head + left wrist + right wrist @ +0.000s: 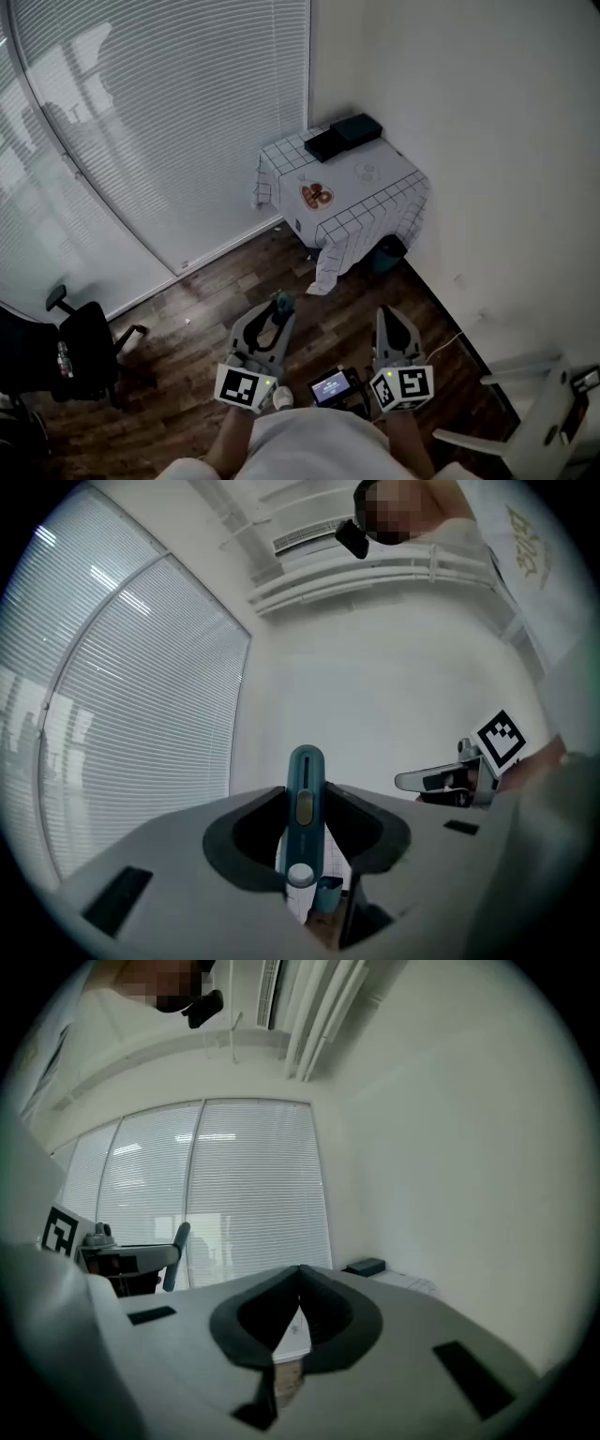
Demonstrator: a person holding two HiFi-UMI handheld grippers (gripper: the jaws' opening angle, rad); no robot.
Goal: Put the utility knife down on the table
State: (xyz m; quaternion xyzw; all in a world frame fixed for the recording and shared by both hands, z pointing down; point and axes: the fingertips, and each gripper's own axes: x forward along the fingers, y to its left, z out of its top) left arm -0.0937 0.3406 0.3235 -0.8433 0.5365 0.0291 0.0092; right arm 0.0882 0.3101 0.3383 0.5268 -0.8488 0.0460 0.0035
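Grey left claw, black-and-white marker cube

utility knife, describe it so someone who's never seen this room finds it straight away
Over the dark wood floor, find the left gripper. Its jaws clamp the utility knife: a slim teal bar with a yellowish slider, whereas the right gripper beside it has its jaws shut on nothing.

Soft daylight, fisheye-warped gripper views

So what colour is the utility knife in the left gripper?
Teal knife, yellowish slider; clearest in the left gripper view.
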